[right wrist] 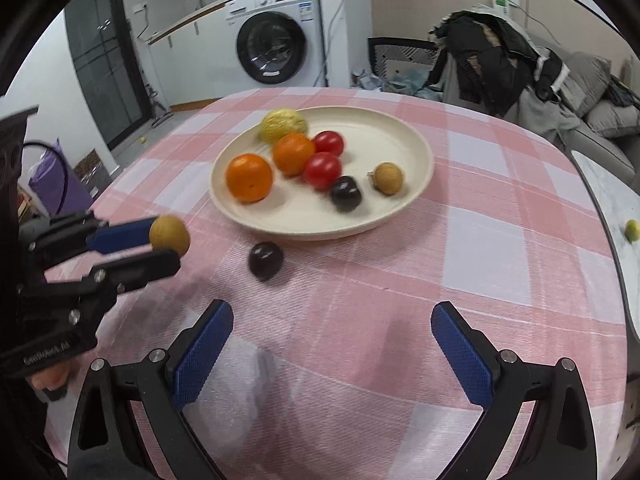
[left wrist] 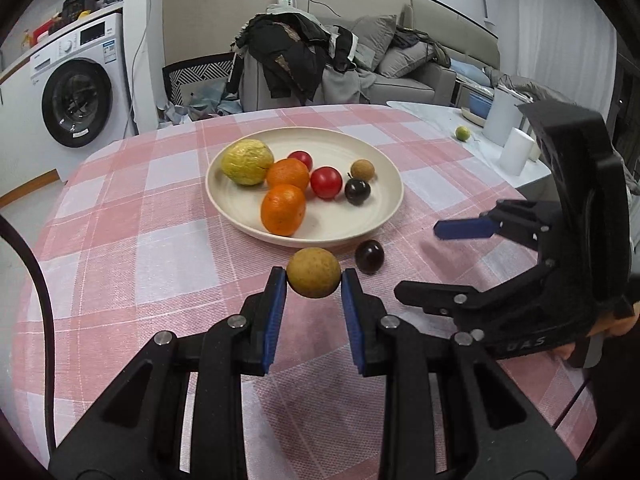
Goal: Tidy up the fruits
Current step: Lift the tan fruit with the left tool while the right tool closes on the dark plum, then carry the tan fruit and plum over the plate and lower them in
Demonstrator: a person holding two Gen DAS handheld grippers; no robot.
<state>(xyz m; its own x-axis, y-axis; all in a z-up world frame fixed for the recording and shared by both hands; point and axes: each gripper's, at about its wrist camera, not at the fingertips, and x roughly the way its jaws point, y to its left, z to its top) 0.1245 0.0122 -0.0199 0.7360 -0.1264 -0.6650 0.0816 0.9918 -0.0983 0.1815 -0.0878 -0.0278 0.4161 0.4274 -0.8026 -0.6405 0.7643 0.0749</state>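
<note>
My left gripper is shut on a tan round fruit, held just above the tablecloth in front of the cream plate; the fruit also shows in the right wrist view. The plate holds a yellow-green fruit, two oranges, two red tomatoes, a dark plum and a small tan fruit. A loose dark plum lies on the cloth by the plate's near rim, also in the right wrist view. My right gripper is open and empty, right of the left one.
The table has a pink and white checked cloth. A small green fruit and white cylinders sit on a marble surface at the right. A washing machine and a sofa with clothes stand behind.
</note>
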